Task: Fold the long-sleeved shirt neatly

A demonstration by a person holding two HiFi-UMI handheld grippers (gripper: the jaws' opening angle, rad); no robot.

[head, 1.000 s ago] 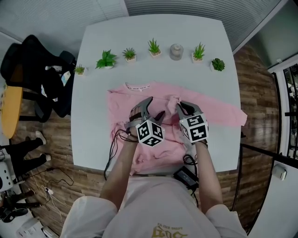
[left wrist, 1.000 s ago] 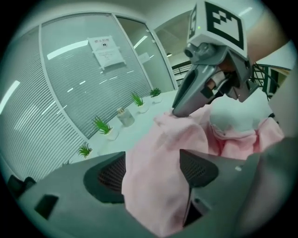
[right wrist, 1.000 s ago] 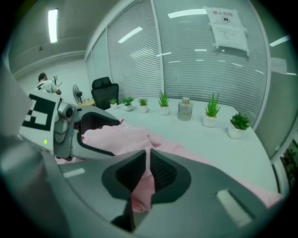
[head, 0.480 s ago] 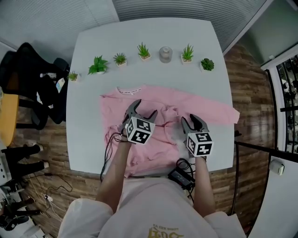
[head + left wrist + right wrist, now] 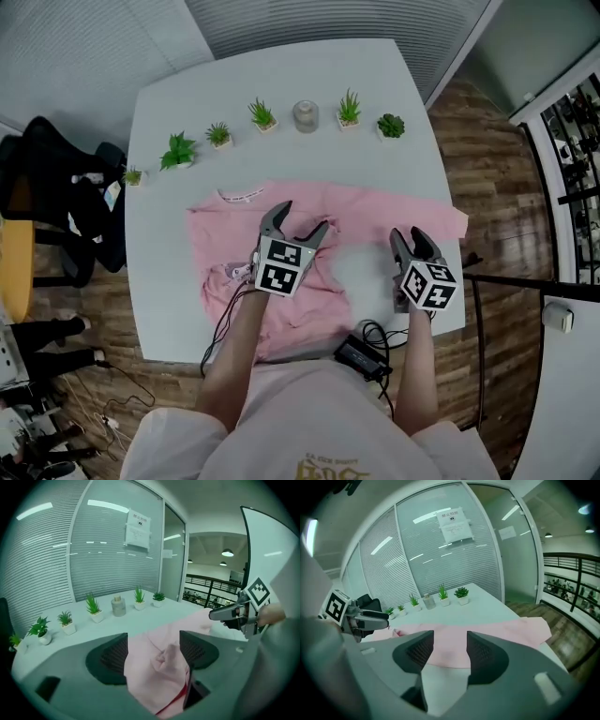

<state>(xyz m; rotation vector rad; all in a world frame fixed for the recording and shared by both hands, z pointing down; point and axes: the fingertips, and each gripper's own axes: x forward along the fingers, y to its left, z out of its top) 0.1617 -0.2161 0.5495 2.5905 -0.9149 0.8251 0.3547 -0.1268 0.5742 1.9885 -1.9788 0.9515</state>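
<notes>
A pink long-sleeved shirt lies flat on the white table, collar toward the plants. Its right sleeve stretches out to the table's right edge. My left gripper hovers over the shirt's middle, jaws wide apart. In the left gripper view pink cloth with a bunched fold shows below and between them. My right gripper is over bare table just in front of the right sleeve. Its jaws are opening with nothing between them, and the sleeve lies beyond.
A row of small potted plants and a glass jar stands along the far side. A black box with cables sits at the near edge. A dark chair stands left of the table, wooden floor to the right.
The right gripper let go of the bunched pink cloth over the shirt's middle and swung right, off the shirt. The left gripper rose a little and rolled.
</notes>
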